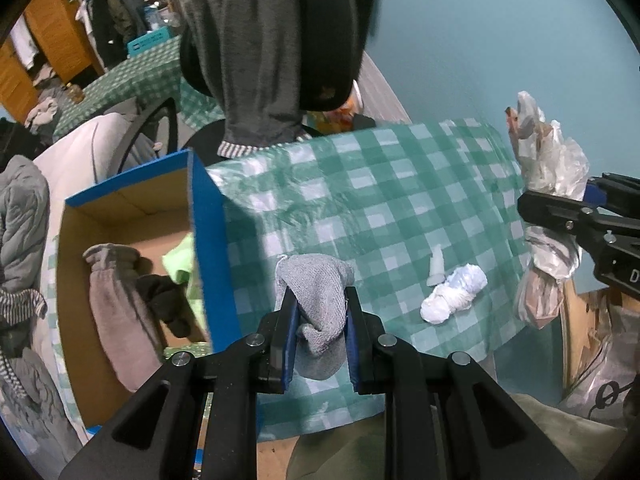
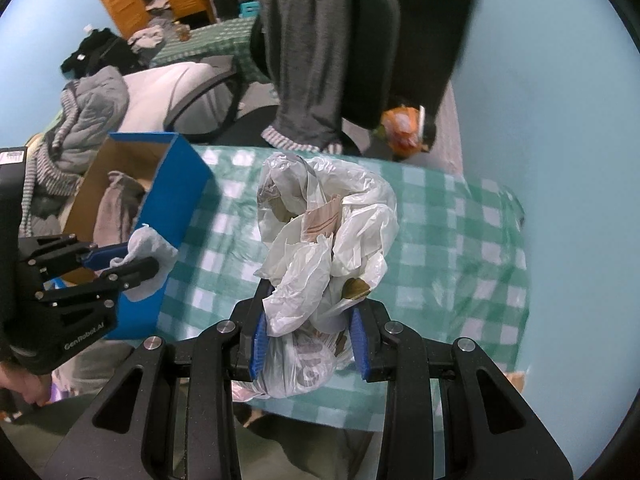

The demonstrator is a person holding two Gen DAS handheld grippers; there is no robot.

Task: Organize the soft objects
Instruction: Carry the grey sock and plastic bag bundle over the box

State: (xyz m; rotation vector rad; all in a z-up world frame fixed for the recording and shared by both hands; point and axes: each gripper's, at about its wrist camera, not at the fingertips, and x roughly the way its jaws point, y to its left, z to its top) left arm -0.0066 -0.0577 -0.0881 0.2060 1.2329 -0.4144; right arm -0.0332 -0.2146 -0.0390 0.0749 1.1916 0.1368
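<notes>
My left gripper (image 1: 322, 336) has its jaws clenched on a grey sock (image 1: 320, 300), held above the checked surface (image 1: 400, 200). My right gripper (image 2: 308, 336) grasps a crumpled plastic bag (image 2: 320, 232) between its jaws. Beyond, a white bundle (image 1: 454, 294) lies on the surface; 1 blue box (image 1: 208, 240) holds more clothes.

The box (image 1: 132, 240) stands at the left edge of the bench (image 1: 380, 200). In the box lie a sock (image 1: 112, 312), a glove (image 1: 168, 304) and a cloth (image 1: 182, 264). On the bench, right of the box, lies a wad (image 1: 452, 292) with a tube (image 1: 436, 266) touching its far side. The left tool (image 1: 322, 336) holds a rag (image 1: 316, 292) over the bench, just right of the box wall. The right tool (image 2: 308, 344) holds a bag (image 2: 324, 240) above the bench. Behind the bench stands a chair (image 1: 328, 40) with a garment (image 1: 252, 60) draped over its back.
</notes>
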